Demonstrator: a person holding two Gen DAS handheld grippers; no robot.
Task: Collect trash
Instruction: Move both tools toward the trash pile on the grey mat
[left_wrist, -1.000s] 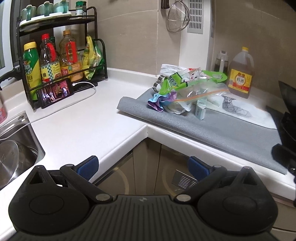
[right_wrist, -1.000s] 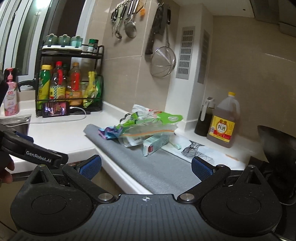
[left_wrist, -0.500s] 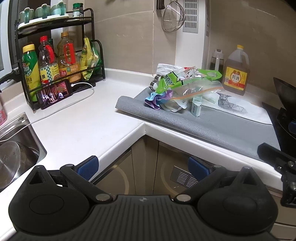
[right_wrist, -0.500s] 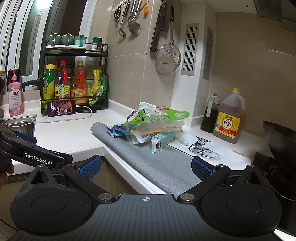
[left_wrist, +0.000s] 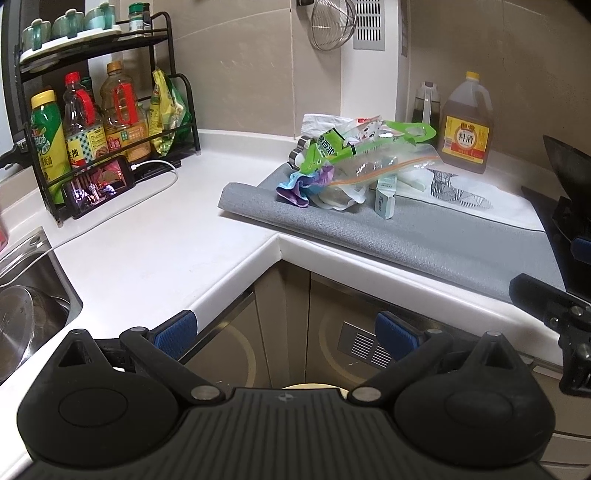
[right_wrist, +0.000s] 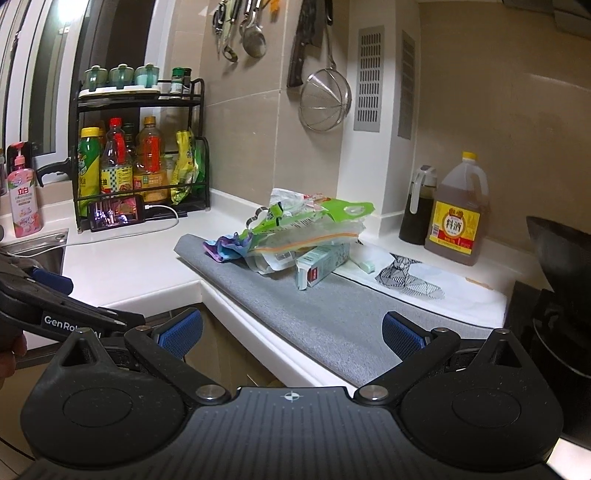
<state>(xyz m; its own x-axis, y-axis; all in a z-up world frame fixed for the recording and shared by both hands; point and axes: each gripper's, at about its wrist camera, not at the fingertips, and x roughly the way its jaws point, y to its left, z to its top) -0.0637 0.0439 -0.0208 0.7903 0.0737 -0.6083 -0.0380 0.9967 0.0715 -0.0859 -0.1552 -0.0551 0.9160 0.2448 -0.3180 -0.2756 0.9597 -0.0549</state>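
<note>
Our left gripper hangs wide open and empty in front of the counter's inner corner, its blue pads touching nothing. Our right gripper is just as wide open and empty, with its right pad over the front edge of the grey mat and its left pad off the counter edge. In the right wrist view the left gripper's black body shows at the far left, beside the sink.

The trash pile lies on the mat, at the mat's end nearest the bottle rack, and well apart from both grippers. Its long axis runs along the mat: a green strip and a clear zip bag stretch from the purple wrapper on the rack side toward the oil jug on the far side. A small box lies against the pile's jug side, one open end facing the counter's front edge. Beyond the pile, a white sheet with a geometric print covers the mat in front of the jug.
</note>
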